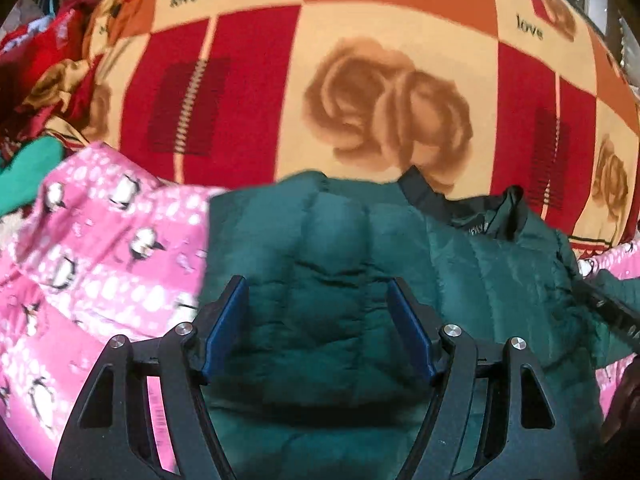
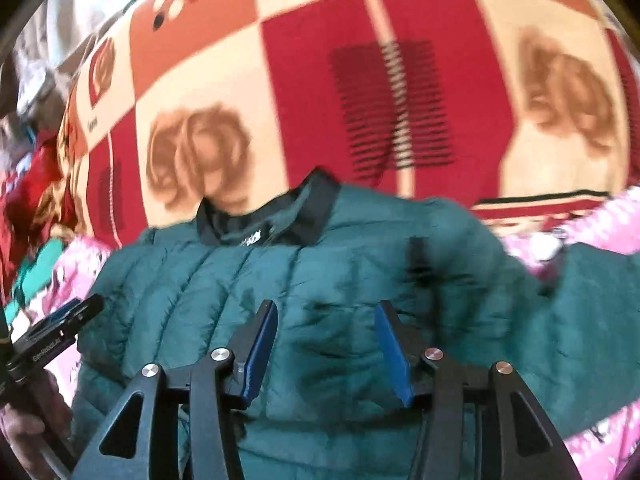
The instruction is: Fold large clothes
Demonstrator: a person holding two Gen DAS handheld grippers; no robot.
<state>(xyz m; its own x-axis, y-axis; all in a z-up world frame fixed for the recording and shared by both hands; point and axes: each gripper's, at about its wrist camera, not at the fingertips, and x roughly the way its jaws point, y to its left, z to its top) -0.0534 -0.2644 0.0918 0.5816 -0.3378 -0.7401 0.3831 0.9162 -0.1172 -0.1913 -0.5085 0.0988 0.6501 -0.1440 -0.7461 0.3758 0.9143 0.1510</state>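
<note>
- Dark green quilted puffer jacket (image 2: 320, 280), black collar (image 2: 316, 216) at its far end, puffy and rumpled.
- It lies on a pink penguin-print garment (image 1: 100, 248), also quilted, spread beneath.

green puffer jackets: 1 (image 1: 360, 280), near centre | pink penguin-print garments: 1 (image 1: 100, 260), under it, left and right | checked rose blankets: 1 (image 1: 380, 60), far | grippers: 2, left gripper (image 1: 318, 328), right gripper (image 2: 326, 350), each with two blue pads

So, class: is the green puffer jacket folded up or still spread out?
Spread out: the green puffer jacket lies broad, collar showing, one sleeve extended sideways.
</note>
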